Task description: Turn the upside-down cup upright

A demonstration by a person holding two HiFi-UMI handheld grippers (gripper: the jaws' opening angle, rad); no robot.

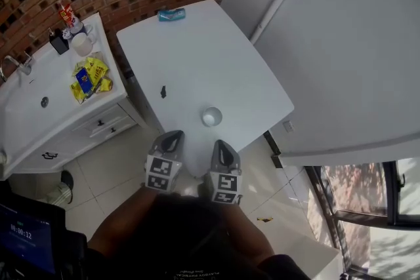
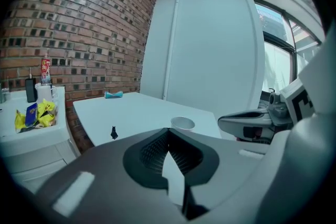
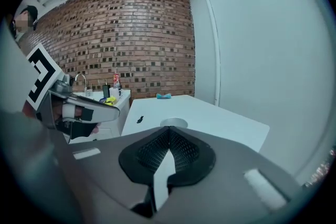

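A white cup stands with its open mouth up near the front edge of the white table; it also shows as the cup just beyond the left jaws and the cup beyond the right jaws. My left gripper hovers at the table's near edge, left of the cup, jaws together and empty. My right gripper sits just in front of the cup, also shut on nothing. Neither touches the cup.
A small black object lies mid-table and a blue packet at the far edge. To the left stands a white counter with yellow packets, bottles and a mug. Brick wall behind, white wall right.
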